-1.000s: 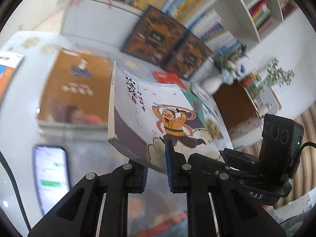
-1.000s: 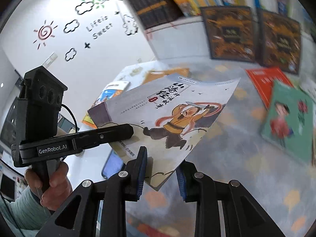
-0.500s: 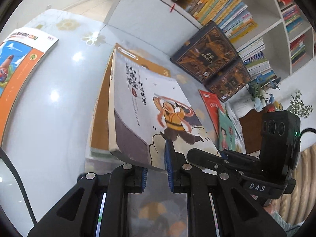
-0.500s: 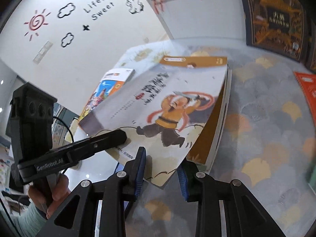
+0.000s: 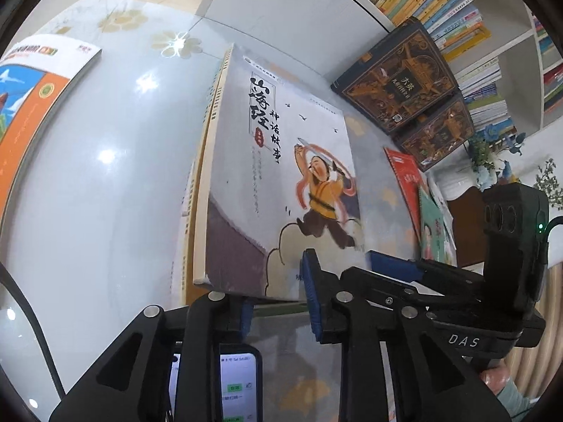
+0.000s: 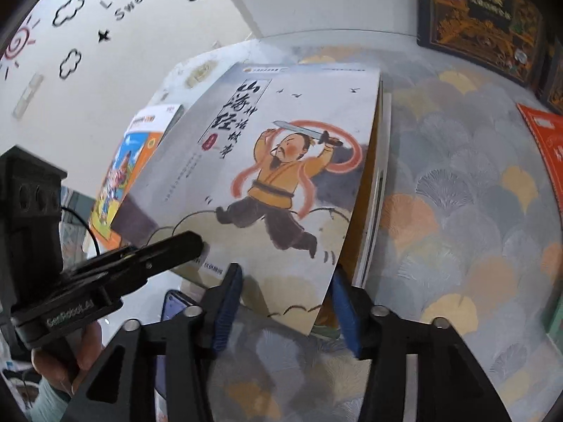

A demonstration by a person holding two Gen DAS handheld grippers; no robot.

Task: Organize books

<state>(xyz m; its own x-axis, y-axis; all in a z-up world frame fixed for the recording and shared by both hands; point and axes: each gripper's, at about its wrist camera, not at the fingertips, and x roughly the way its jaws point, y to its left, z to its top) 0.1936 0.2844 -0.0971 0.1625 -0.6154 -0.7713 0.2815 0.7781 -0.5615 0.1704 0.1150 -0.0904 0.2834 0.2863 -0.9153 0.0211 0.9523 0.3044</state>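
A grey picture book with a sword-swinging figure in yellow [image 5: 281, 176] [image 6: 281, 161] lies flat on top of a brown book [image 5: 200, 183] [image 6: 362, 211] on the glossy table [image 5: 105, 176]. My left gripper [image 5: 278, 302] is at the book's near edge. Its jaws are opening, and the edge still sits between the blue pads with a gap showing. My right gripper [image 6: 286, 306] is at the near right corner, its jaws opening wide with the corner loose between them. Each gripper shows in the other's view: the right gripper [image 5: 380, 263] and the left gripper [image 6: 197, 246].
An orange-and-blue book [image 5: 31, 81] [image 6: 130, 161] lies at the far left. A lit phone [image 5: 235, 379] rests under my left fingers. Two dark ornate boxed books [image 5: 397, 81] lean against the bookshelf [image 5: 440, 0]. A red book [image 5: 404, 172] and a green one [image 5: 432, 228] lie to the right.
The grey book came down from a tilted hold in the air onto the brown book. Both grippers sank with it, and both pairs of jaws have parted.
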